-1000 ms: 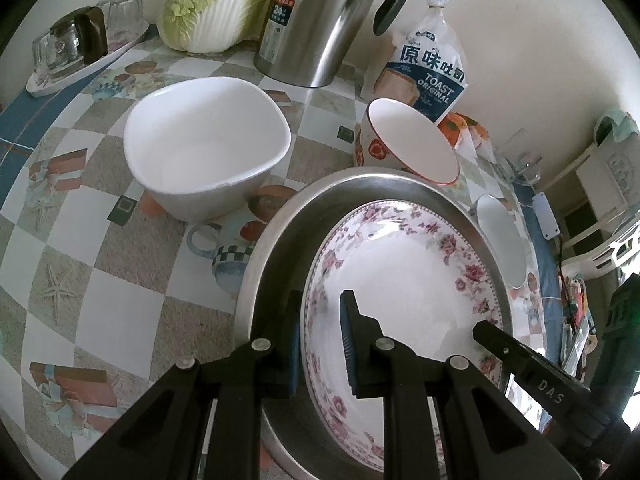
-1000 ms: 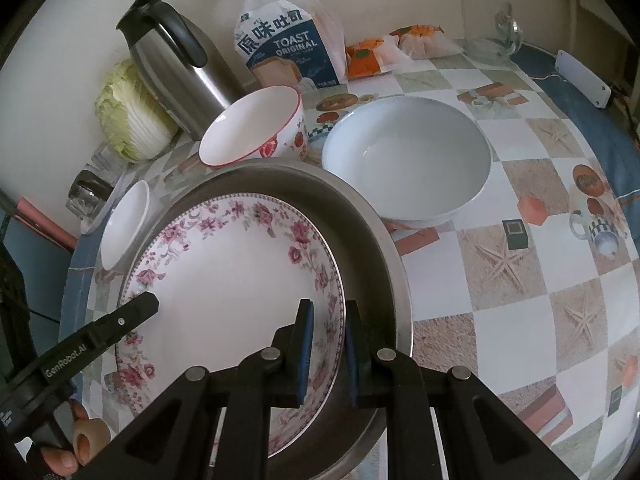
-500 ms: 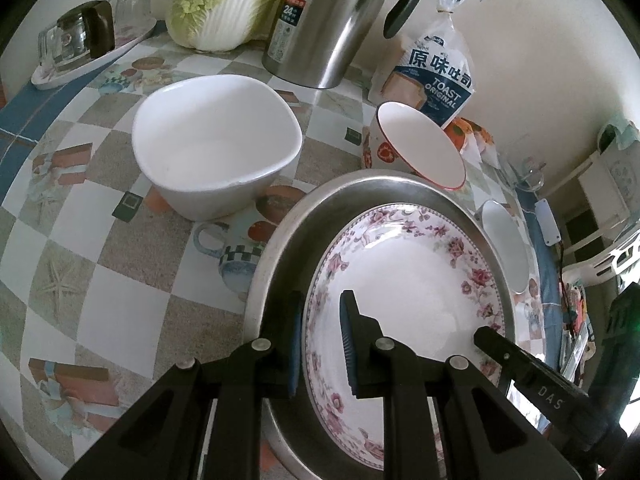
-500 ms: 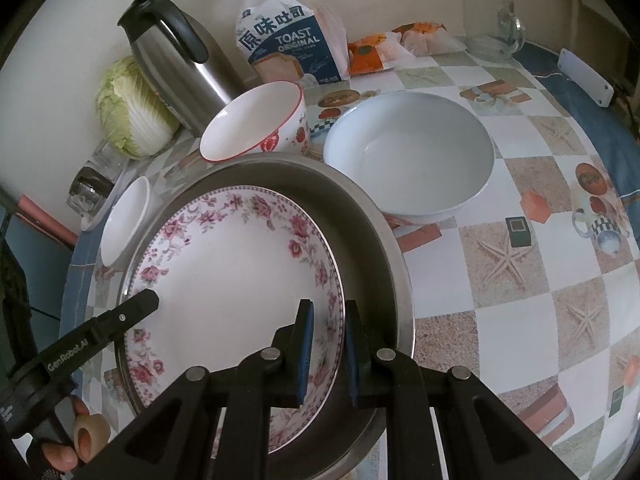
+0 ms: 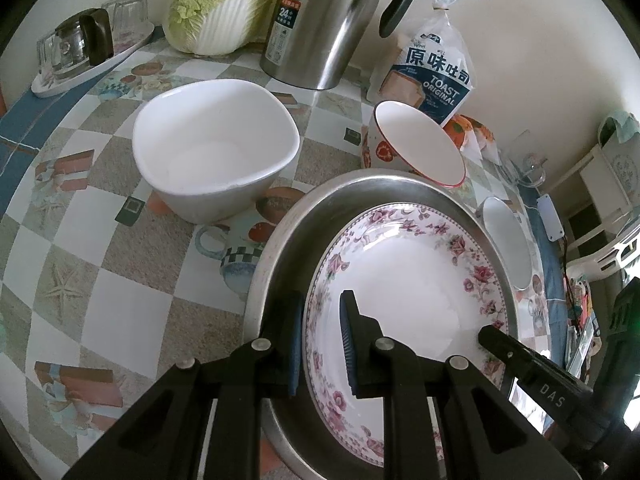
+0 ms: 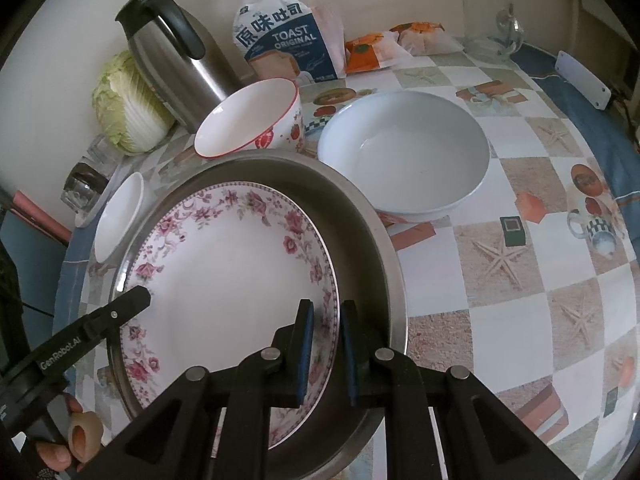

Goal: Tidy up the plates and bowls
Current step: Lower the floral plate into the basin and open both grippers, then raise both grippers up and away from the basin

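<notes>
The bread bag, standing at the wall beyond the tongs, reads "原味吐司" above "TOAST ORIGINAL" in white on a dark blue panel; the same print is legible in the right wrist view. The steel kettle, left of the bag, bears a dark label with "24" in large figures; its smaller print is too fine to read. The arm of the right tongs is marked "DAS", and the arm of the left tongs is marked "GenRobot.AI".
</notes>
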